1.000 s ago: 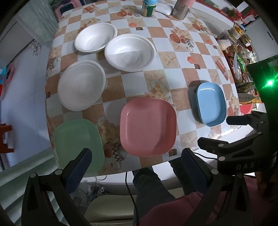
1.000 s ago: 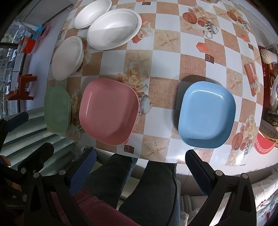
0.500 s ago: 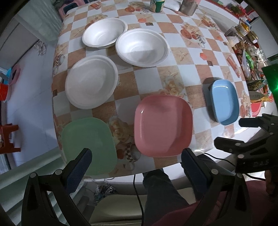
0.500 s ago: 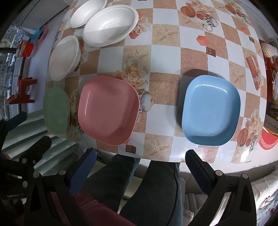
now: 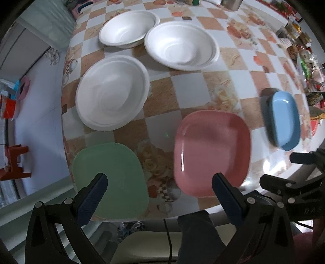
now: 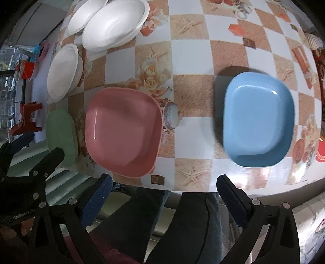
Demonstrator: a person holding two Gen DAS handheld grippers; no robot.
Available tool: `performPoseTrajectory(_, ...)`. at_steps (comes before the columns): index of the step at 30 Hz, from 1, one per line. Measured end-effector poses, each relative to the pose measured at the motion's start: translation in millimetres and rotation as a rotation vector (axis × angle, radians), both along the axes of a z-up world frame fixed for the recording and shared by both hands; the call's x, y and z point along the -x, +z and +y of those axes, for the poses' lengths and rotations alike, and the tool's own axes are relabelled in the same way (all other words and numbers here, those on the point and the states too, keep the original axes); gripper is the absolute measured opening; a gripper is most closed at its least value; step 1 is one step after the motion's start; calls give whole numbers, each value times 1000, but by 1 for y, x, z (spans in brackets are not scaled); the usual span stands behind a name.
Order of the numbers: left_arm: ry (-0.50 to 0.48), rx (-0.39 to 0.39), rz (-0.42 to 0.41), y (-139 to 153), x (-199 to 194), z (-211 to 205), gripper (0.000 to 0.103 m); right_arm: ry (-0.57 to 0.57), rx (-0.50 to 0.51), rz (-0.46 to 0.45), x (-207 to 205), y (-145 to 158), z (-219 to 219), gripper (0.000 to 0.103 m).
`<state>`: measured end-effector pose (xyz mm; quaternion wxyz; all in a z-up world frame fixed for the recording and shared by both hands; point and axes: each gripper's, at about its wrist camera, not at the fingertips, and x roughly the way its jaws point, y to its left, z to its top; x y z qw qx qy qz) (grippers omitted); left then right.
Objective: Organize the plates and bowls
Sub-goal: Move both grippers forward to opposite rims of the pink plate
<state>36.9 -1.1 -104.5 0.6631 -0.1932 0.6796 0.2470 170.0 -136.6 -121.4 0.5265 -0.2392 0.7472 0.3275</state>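
Note:
A green plate (image 5: 110, 178), a pink plate (image 5: 211, 152) and a blue plate (image 5: 284, 119) lie along the near edge of the checked table (image 5: 182, 87). Three white foam bowls (image 5: 111, 92) (image 5: 181, 44) (image 5: 128, 28) sit behind them. My left gripper (image 5: 159, 193) is open and empty, above the near edge between the green and pink plates. My right gripper (image 6: 162, 195) is open and empty, just off the table edge between the pink plate (image 6: 121, 130) and the blue plate (image 6: 258, 121). The green plate (image 6: 61, 134) shows at the left of the right wrist view.
Cups and a metal container (image 5: 230, 3) stand at the table's far edge. Cluttered shelves (image 5: 304, 50) are to the right. Red stools (image 5: 14, 162) stand on the floor at the left. The person's legs (image 6: 182, 223) are below the table edge.
Both grippers have moved forward and down toward the table, so the plates look larger. The left gripper has shifted left toward the green plate. Nothing on the table has moved.

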Motion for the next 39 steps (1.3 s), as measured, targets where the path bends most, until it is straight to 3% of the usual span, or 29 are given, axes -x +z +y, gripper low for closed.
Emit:
performPoseTrajectory(7,-35,-42,44,-12,4,-5,103,-44,59,32,11,-34,-1,103)
performPoseTrajectory(16,3,-45,63,-13,15,-3,103,-105,17,53,14,-57,11,103)
performPoseTrajectory(25,16,-40,66,-19,11,-5,103,-75,45,-26,15,-77,24,103)
performPoseTrajectory(30,14,-34,56,-29,0,-13,103,-34,56,-86,13,-74,22,103)
performPoseTrajectory(35,11,-19,61,-42,-10,-20,103,-7,104,-147,6,-77,8,103)
performPoseTrajectory(39,2,-14,60,-47,-17,-22,103,-14,101,-144,-5,-80,-6,103)
